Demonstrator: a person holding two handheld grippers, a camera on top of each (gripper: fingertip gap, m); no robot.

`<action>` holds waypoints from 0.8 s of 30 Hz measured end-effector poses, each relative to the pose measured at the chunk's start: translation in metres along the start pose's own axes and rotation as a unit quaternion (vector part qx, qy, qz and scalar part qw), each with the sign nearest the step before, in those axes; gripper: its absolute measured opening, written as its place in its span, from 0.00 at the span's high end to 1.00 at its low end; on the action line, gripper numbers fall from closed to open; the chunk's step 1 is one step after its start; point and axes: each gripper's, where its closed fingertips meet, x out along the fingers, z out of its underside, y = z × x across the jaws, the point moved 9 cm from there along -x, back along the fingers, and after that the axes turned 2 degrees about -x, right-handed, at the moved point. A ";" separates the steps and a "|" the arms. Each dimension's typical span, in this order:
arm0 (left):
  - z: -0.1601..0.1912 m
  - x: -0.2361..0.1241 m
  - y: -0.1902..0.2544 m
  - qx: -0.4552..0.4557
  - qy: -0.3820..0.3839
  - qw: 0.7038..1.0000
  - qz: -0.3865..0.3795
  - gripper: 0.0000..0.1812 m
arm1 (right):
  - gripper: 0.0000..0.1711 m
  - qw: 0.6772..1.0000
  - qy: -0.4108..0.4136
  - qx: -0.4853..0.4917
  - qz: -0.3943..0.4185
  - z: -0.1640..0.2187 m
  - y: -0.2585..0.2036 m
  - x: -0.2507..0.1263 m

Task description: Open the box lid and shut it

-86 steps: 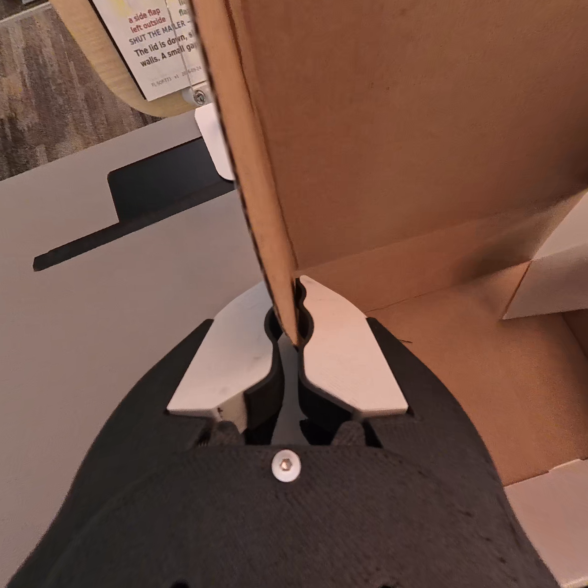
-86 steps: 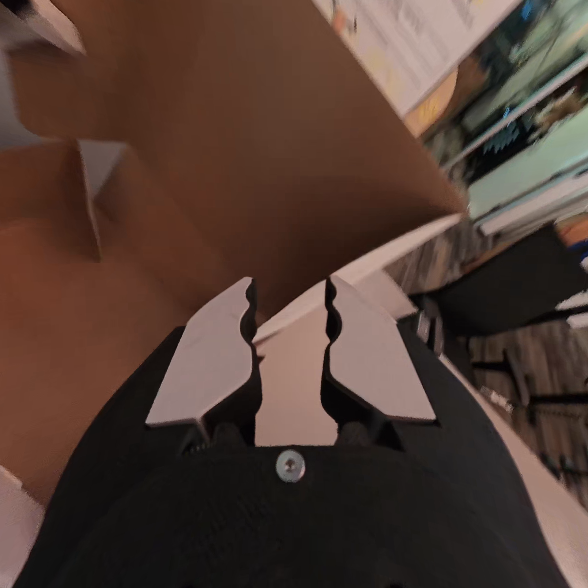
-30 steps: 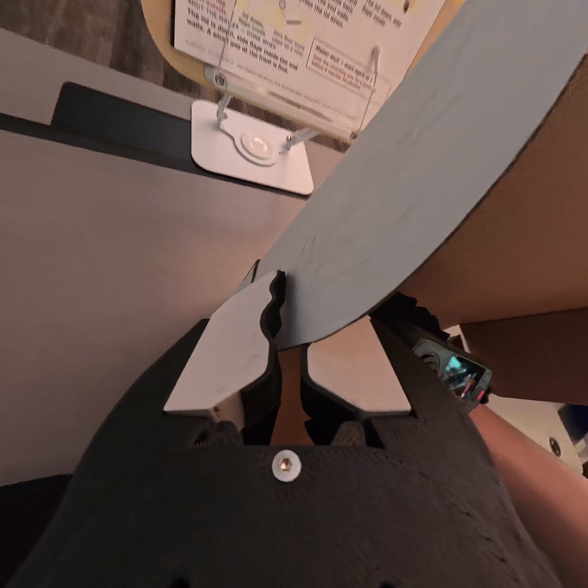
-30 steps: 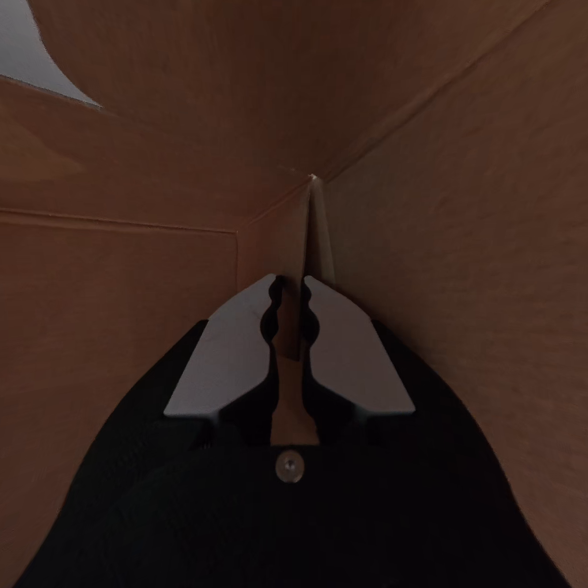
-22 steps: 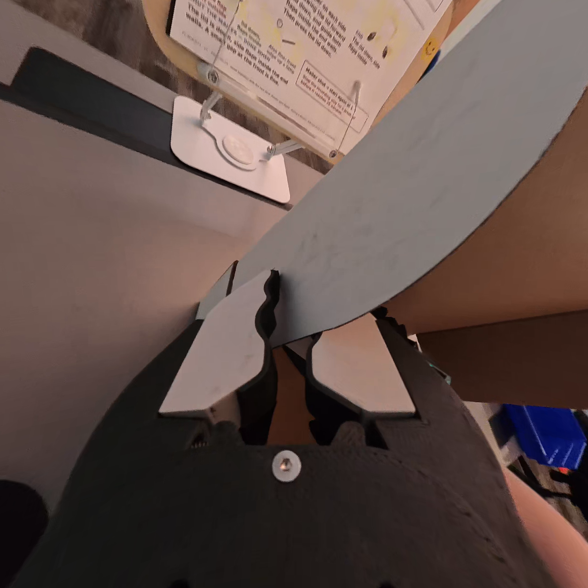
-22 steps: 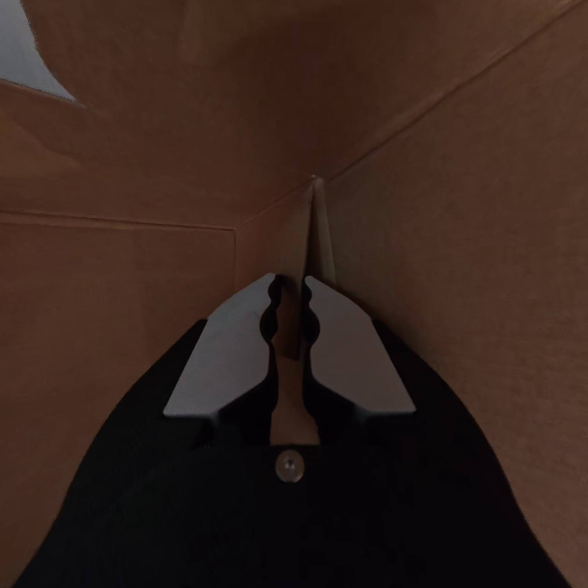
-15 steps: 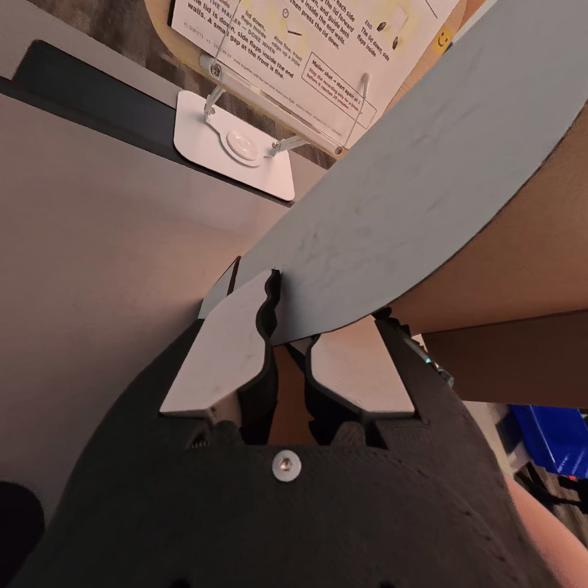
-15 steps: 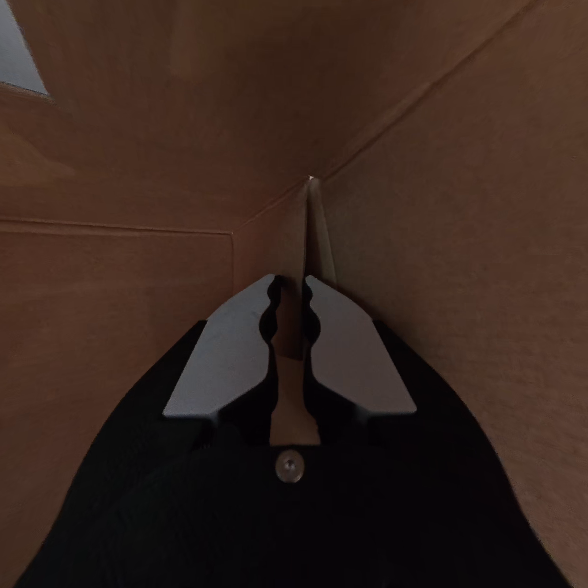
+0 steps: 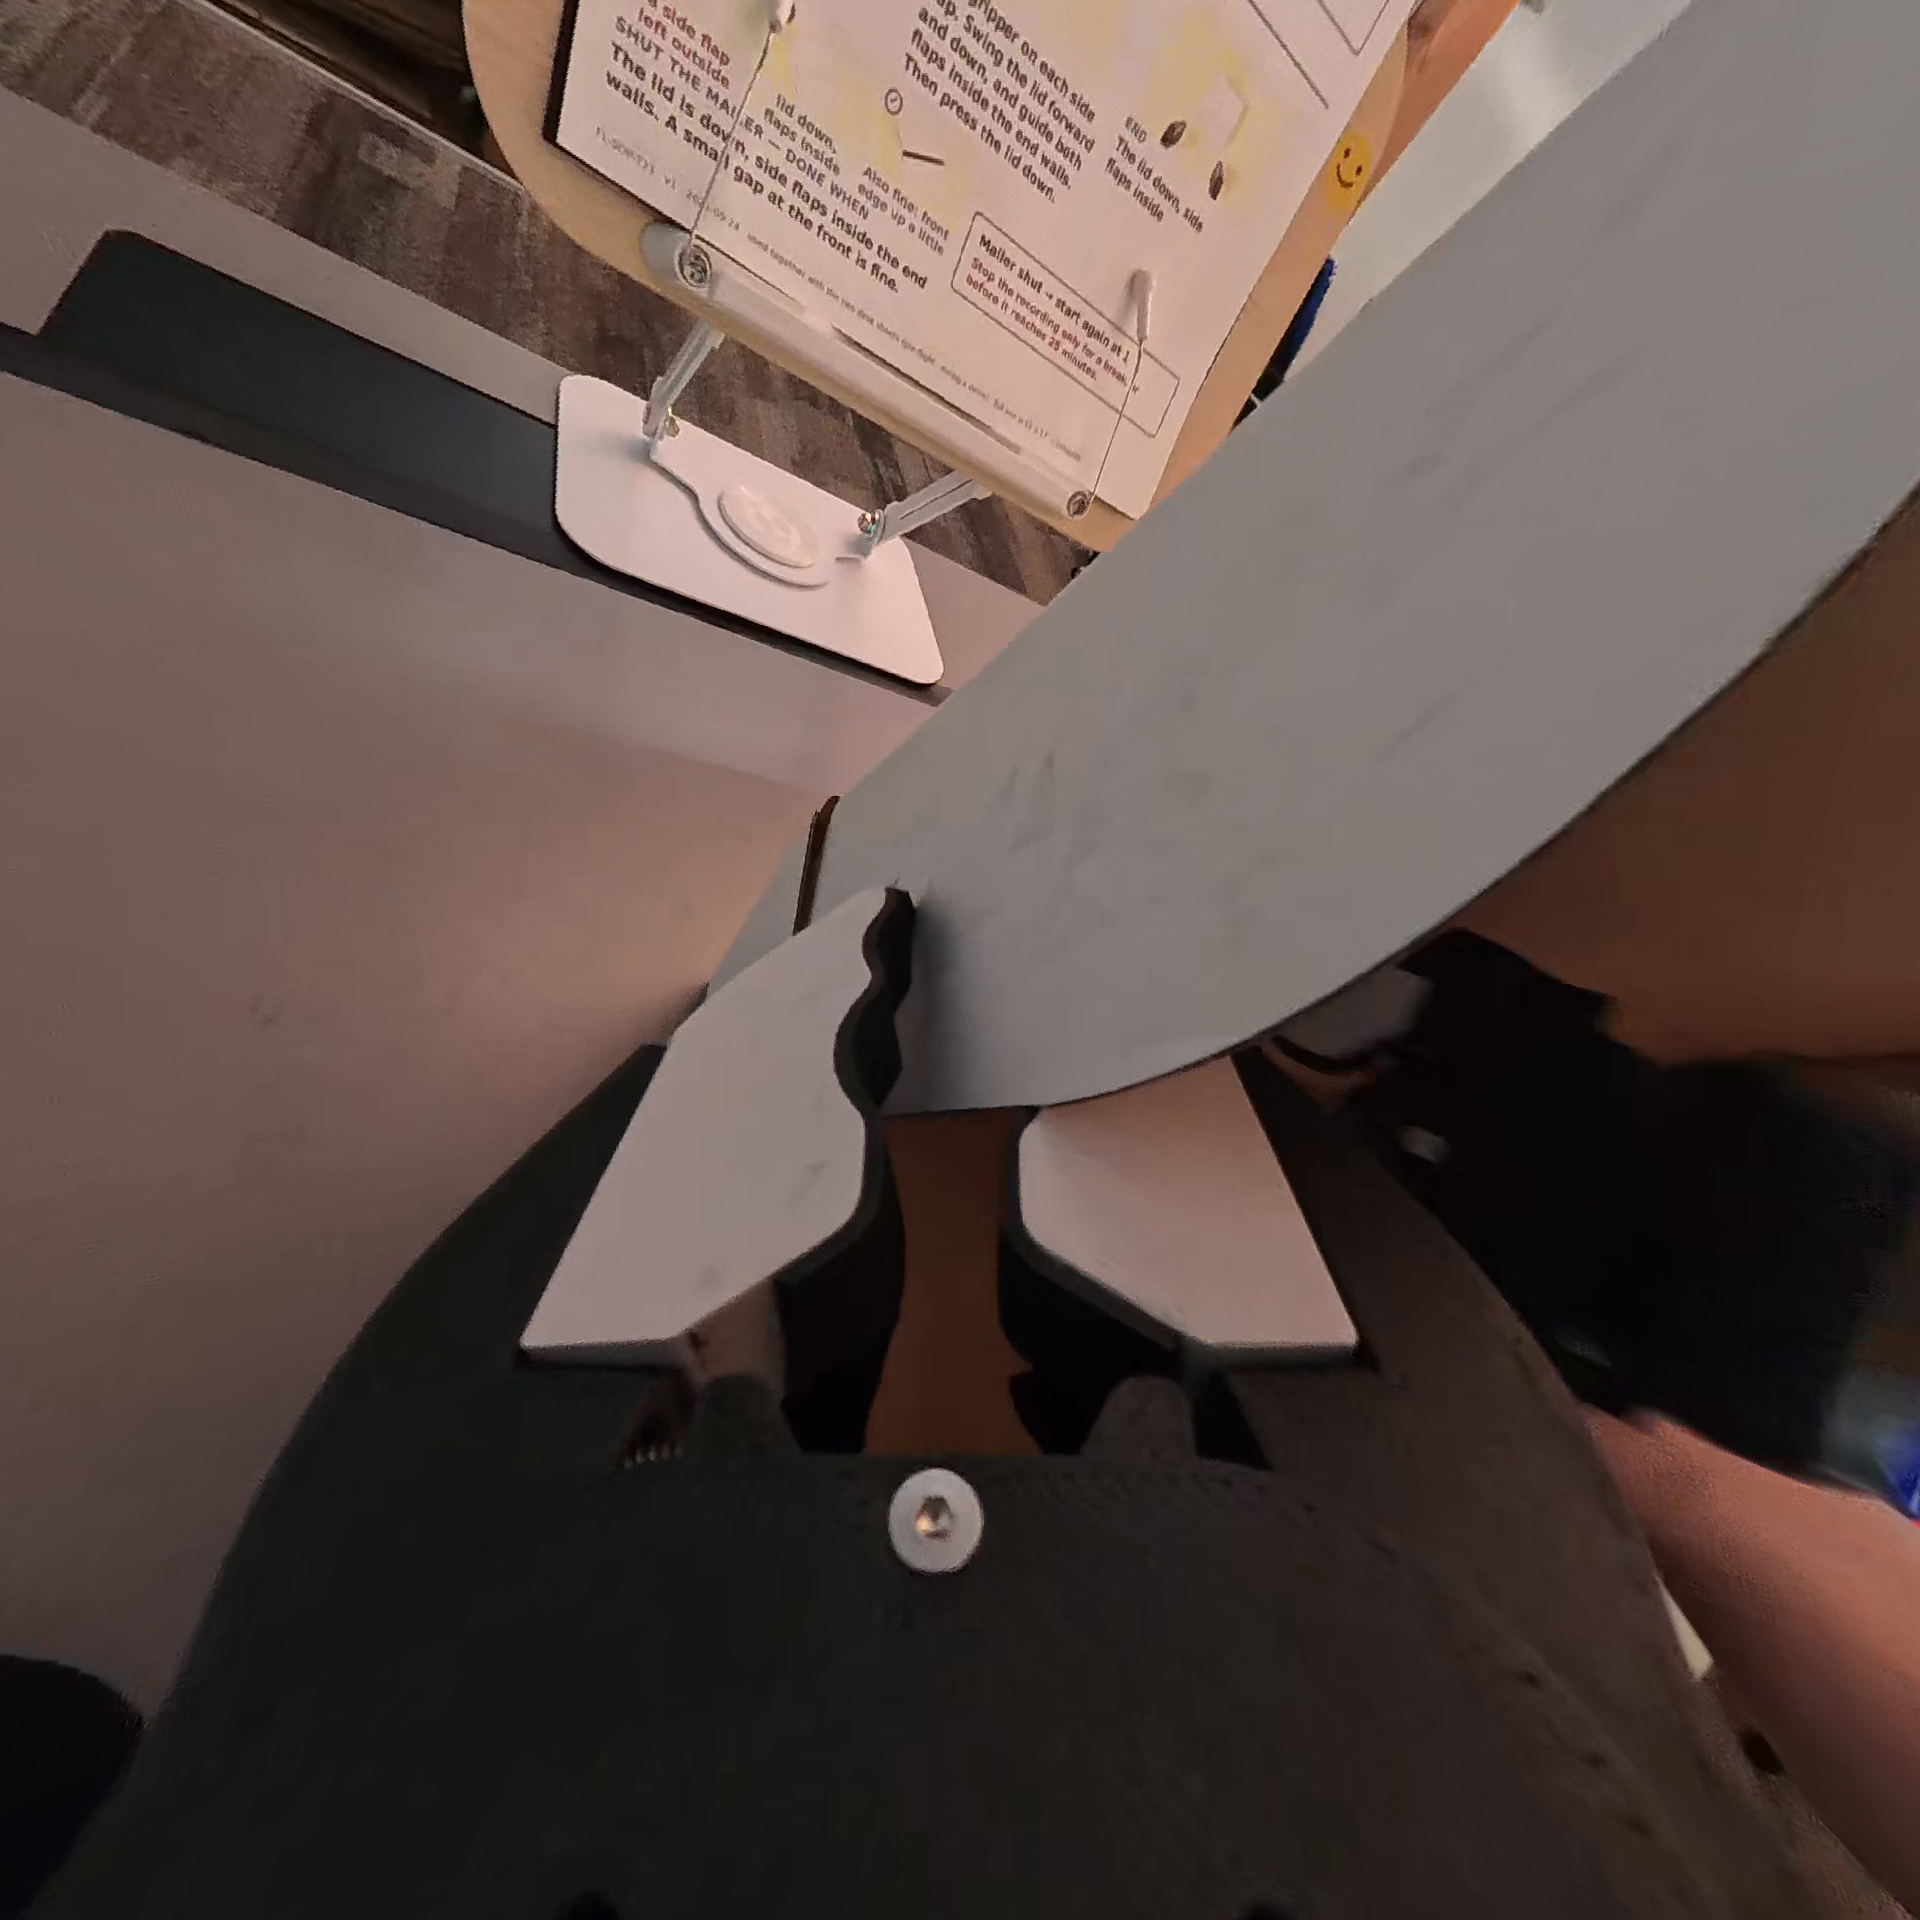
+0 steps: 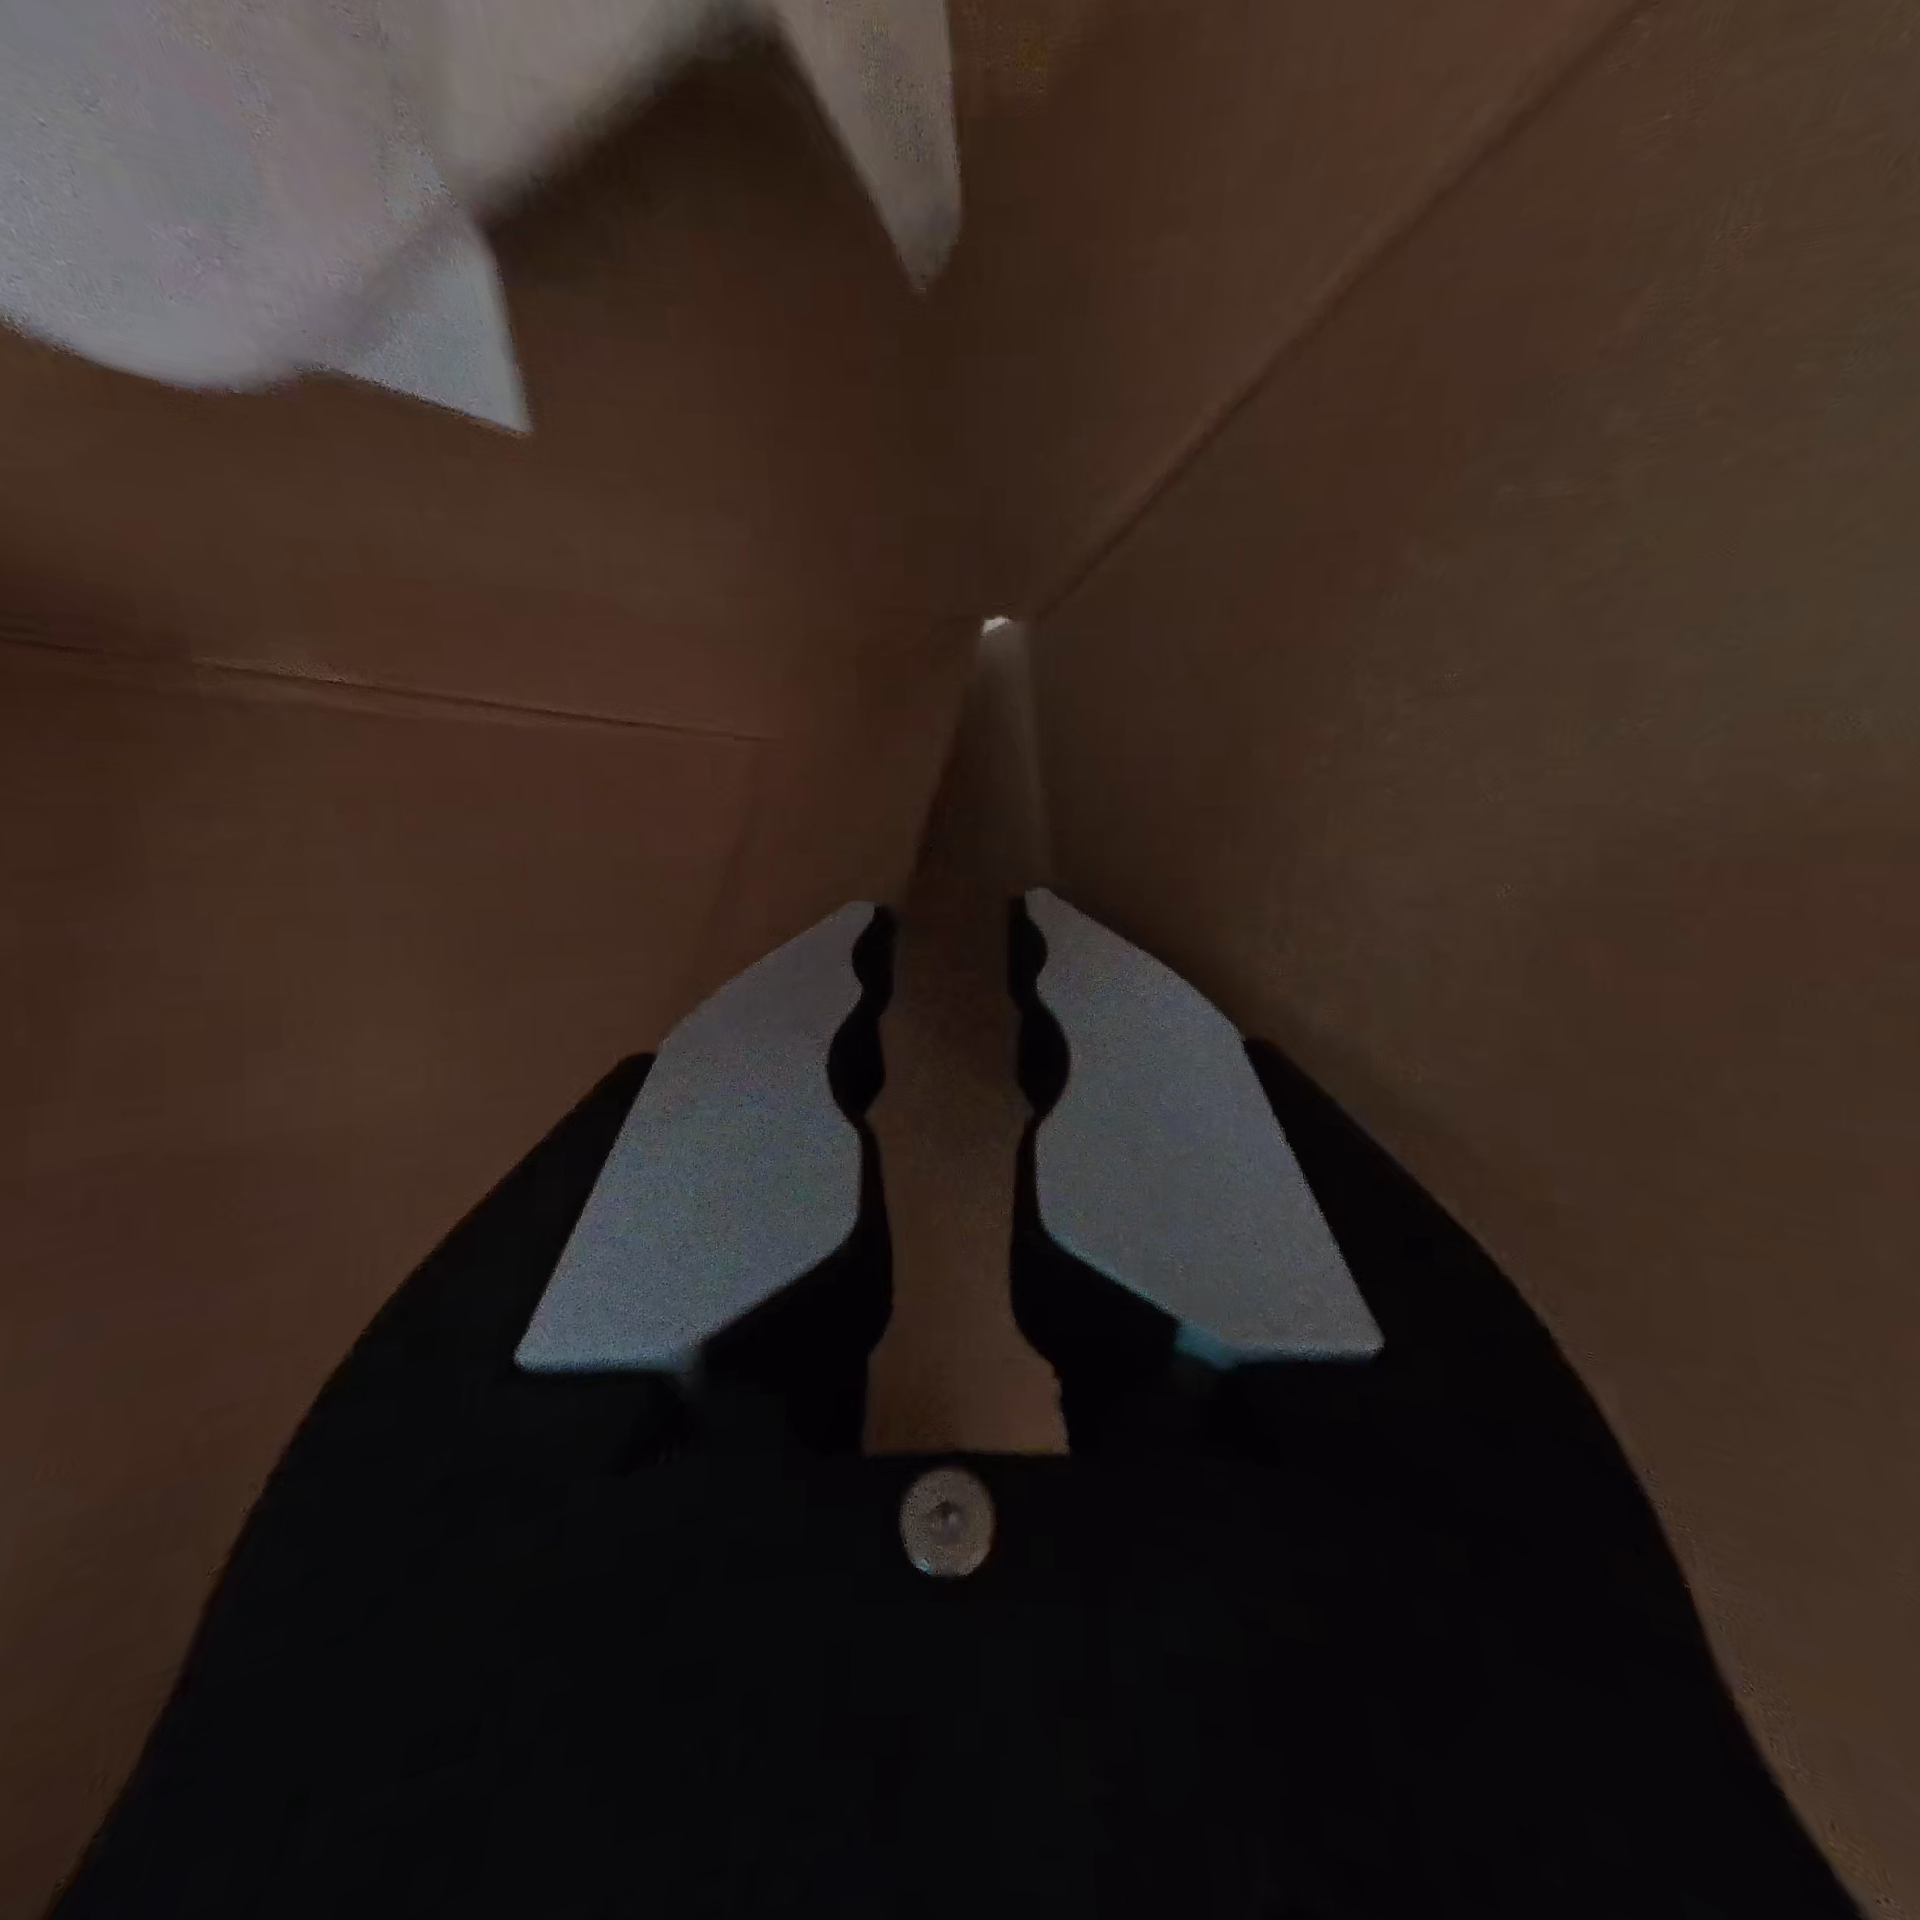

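The cardboard box is grey outside and brown inside. In the left wrist view my left gripper (image 9: 961, 935) is shut on the rounded grey side flap (image 9: 1299, 779) of the lid, which hides the right fingertip. The brown inner face (image 9: 1766, 831) shows behind it. The other gripper (image 9: 1662, 1195) is a dark blur under the flap. In the right wrist view my right gripper (image 10: 954, 920) is inside the box, among brown walls (image 10: 1455, 831). A brown flap (image 10: 971, 810) runs between its jaws, which stand a little apart. A blurred pale patch (image 10: 260, 187) fills the top left.
A stand with a printed sheet (image 9: 935, 208) and a white base (image 9: 748, 520) sits at the far table edge. The pale table top (image 9: 312, 831) spreads to the left. A person's forearm (image 9: 1766, 1610) is at the lower right.
My right gripper's jaws have widened around the brown flap and the pale patch has grown at its top left. My left gripper has swung the grey flap a little, still clamped.
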 end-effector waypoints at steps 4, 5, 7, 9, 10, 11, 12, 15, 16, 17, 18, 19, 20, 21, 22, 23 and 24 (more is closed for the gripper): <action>0.003 -0.004 0.001 0.023 -0.010 1.000 0.003 0.77 | 0.87 0.993 0.070 0.092 -0.035 0.007 -0.006 -0.104; 0.003 -0.009 0.002 0.040 -0.005 0.999 -0.005 0.73 | 0.86 0.989 0.091 0.110 -0.027 0.016 -0.006 -0.134; 0.005 -0.024 0.007 0.101 0.020 0.994 -0.027 0.71 | 0.87 0.977 0.141 0.158 0.010 0.040 0.000 -0.193; 0.008 -0.046 0.020 0.194 0.063 0.977 -0.057 0.72 | 0.88 0.954 0.188 0.219 0.085 0.078 0.011 -0.247; 0.011 -0.058 0.031 0.246 0.086 0.963 -0.061 0.75 | 0.88 0.938 0.200 0.252 0.132 0.101 0.016 -0.268; 0.015 -0.067 0.045 0.301 0.106 0.946 -0.051 0.78 | 0.85 0.920 0.207 0.284 0.174 0.125 0.019 -0.285; 0.021 -0.072 0.062 0.353 0.115 0.928 -0.032 0.80 | 0.81 0.903 0.211 0.316 0.200 0.145 0.022 -0.294; 0.050 -0.058 0.110 0.465 0.038 0.882 0.072 0.82 | 0.64 0.873 0.217 0.413 0.145 0.177 0.021 -0.283; 0.062 -0.045 0.123 0.483 -0.017 0.867 0.120 0.80 | 0.60 0.869 0.211 0.429 0.127 0.179 0.020 -0.272; 0.073 -0.031 0.135 0.498 -0.070 0.849 0.161 0.79 | 0.59 0.871 0.197 0.433 0.124 0.179 0.019 -0.261; 0.082 -0.017 0.145 0.519 -0.104 0.829 0.183 0.80 | 0.59 0.874 0.180 0.431 0.131 0.178 0.018 -0.251; 0.089 -0.004 0.155 0.550 -0.118 0.805 0.191 0.81 | 0.59 0.878 0.167 0.426 0.141 0.177 0.018 -0.243; 0.095 0.008 0.164 0.590 -0.120 0.774 0.195 0.82 | 0.60 0.881 0.154 0.422 0.150 0.175 0.018 -0.235; 0.101 0.020 0.171 0.635 -0.114 0.740 0.190 0.83 | 0.60 0.883 0.142 0.422 0.150 0.173 0.018 -0.229; 0.107 0.032 0.176 0.676 -0.105 0.708 0.176 0.84 | 0.63 0.884 0.131 0.424 0.149 0.171 0.018 -0.223; 0.112 0.044 0.179 0.704 -0.109 0.682 0.166 0.85 | 0.68 0.885 0.121 0.425 0.147 0.170 0.017 -0.218; 0.118 0.057 0.181 0.713 -0.131 0.669 0.164 0.84 | 0.74 0.885 0.114 0.428 0.143 0.168 0.017 -0.214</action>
